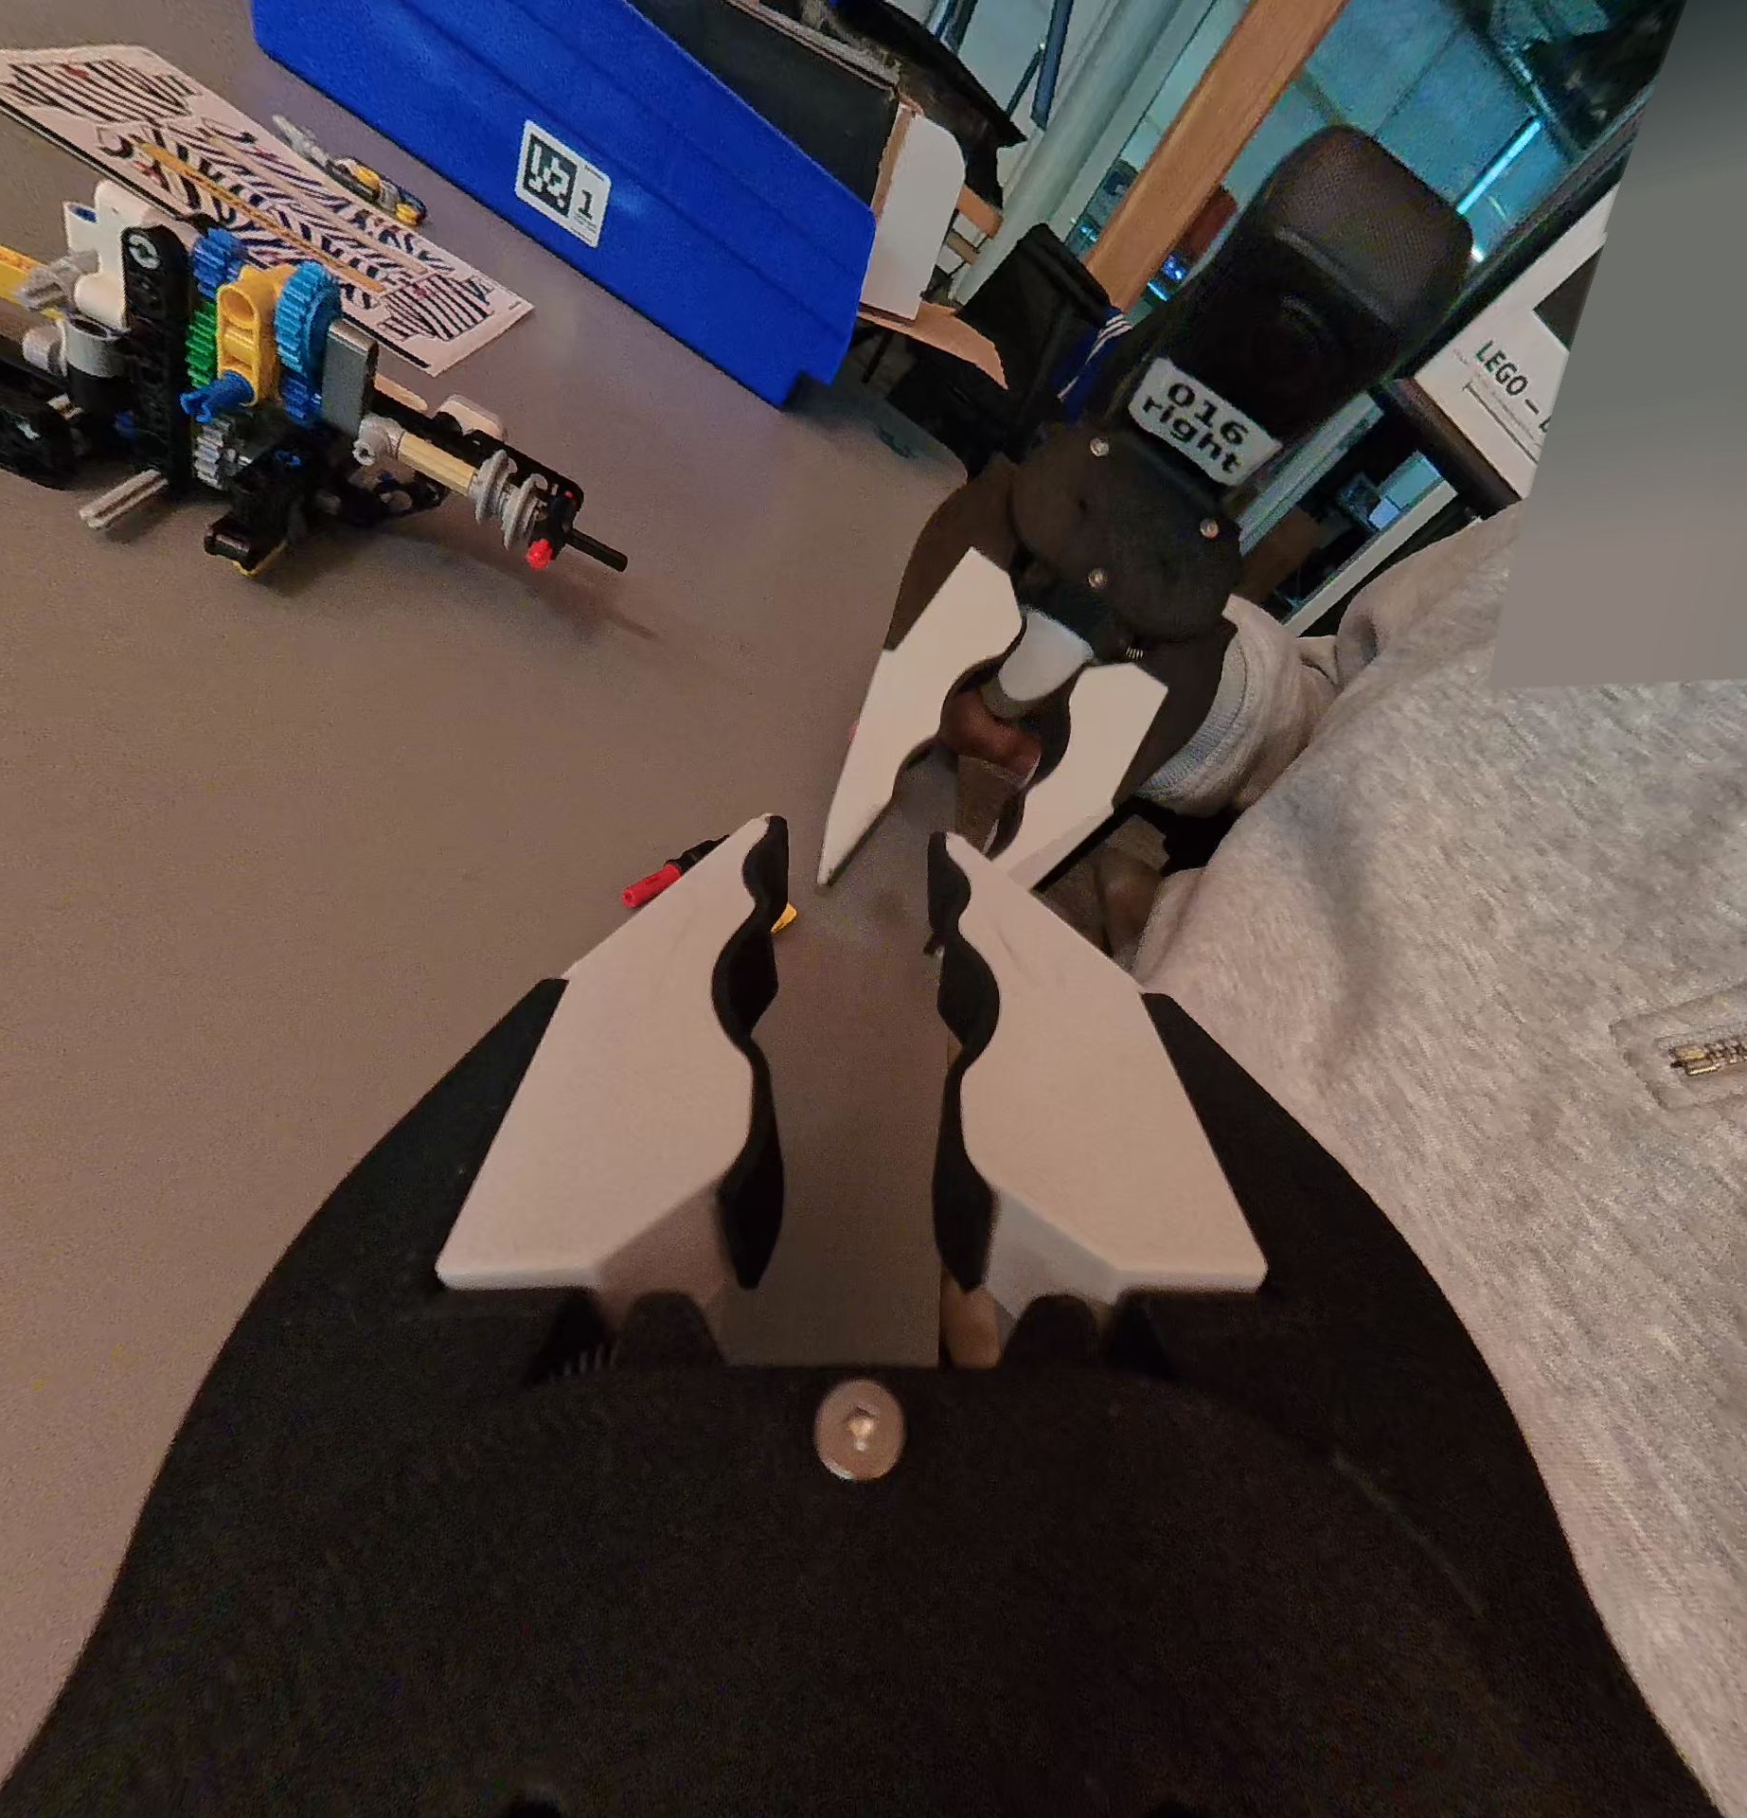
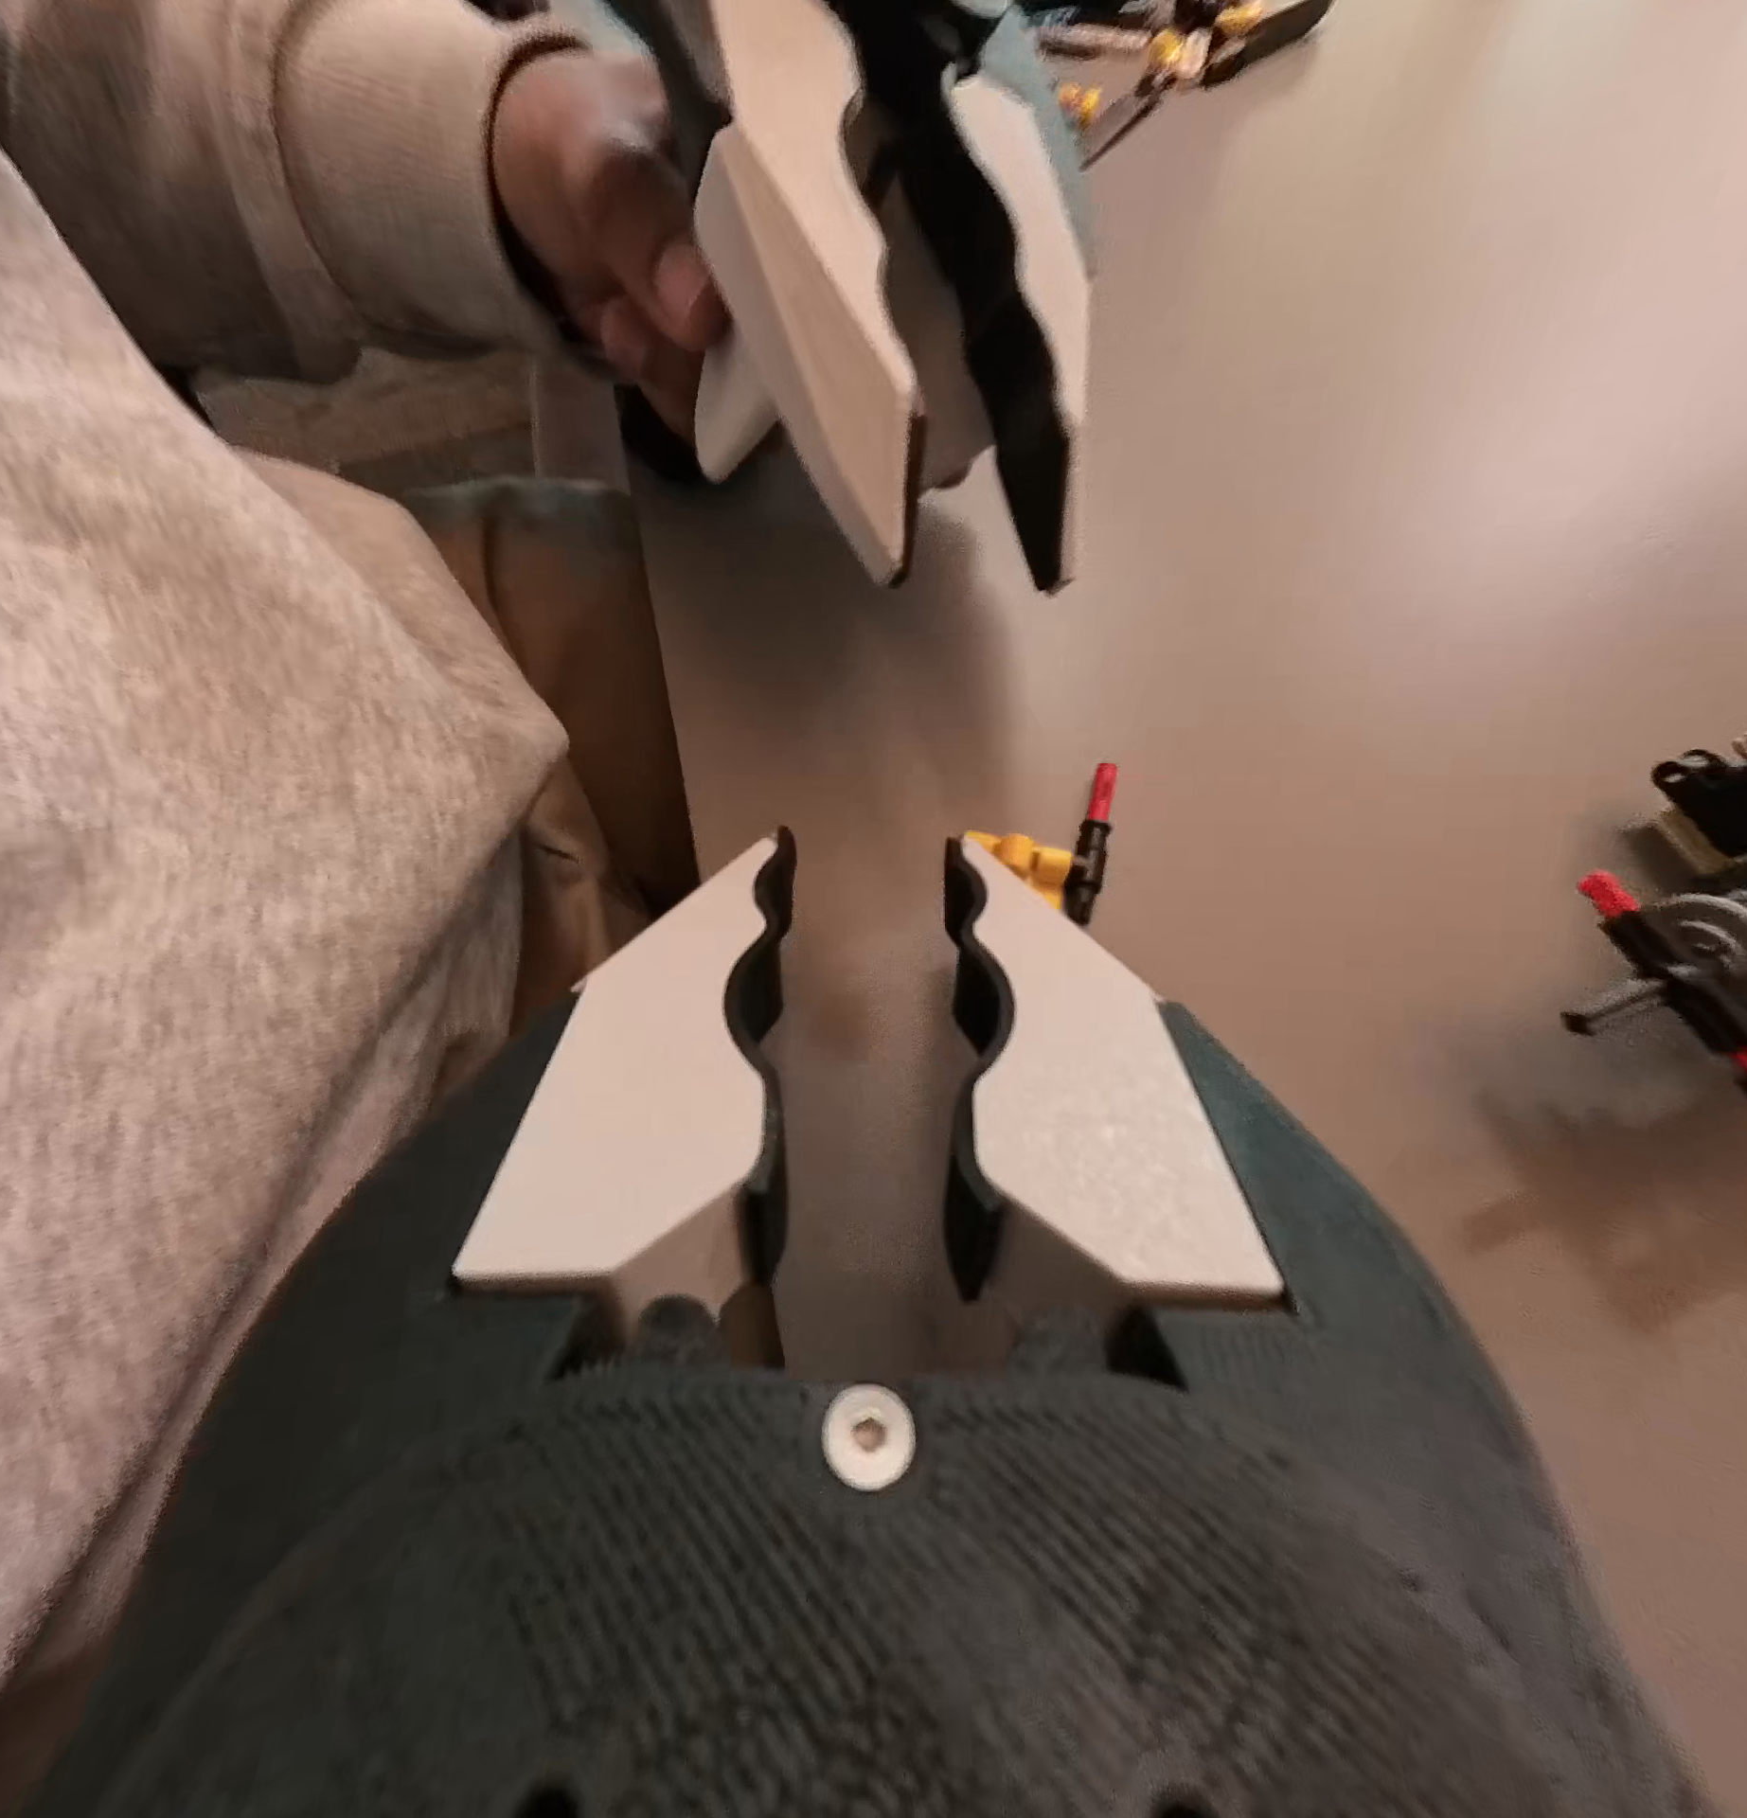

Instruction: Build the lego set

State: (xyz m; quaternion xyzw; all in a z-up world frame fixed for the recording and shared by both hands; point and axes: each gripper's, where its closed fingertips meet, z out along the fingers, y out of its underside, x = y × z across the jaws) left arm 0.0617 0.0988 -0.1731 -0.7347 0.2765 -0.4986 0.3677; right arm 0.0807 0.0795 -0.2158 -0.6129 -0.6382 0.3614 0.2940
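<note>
Grey table (image 1: 358, 787): L gripper (image 1: 857, 836) & R gripper (image 2: 869, 846) both agape, empty; small red-yellow-black piece (image 2: 1066, 856) betw. them.

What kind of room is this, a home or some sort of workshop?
Most likely a lab or workshop rather than a home. A grey worktable holds a half-built lego model and a blue storage bin with a printed marker tag, and an office chair stands behind.
</note>
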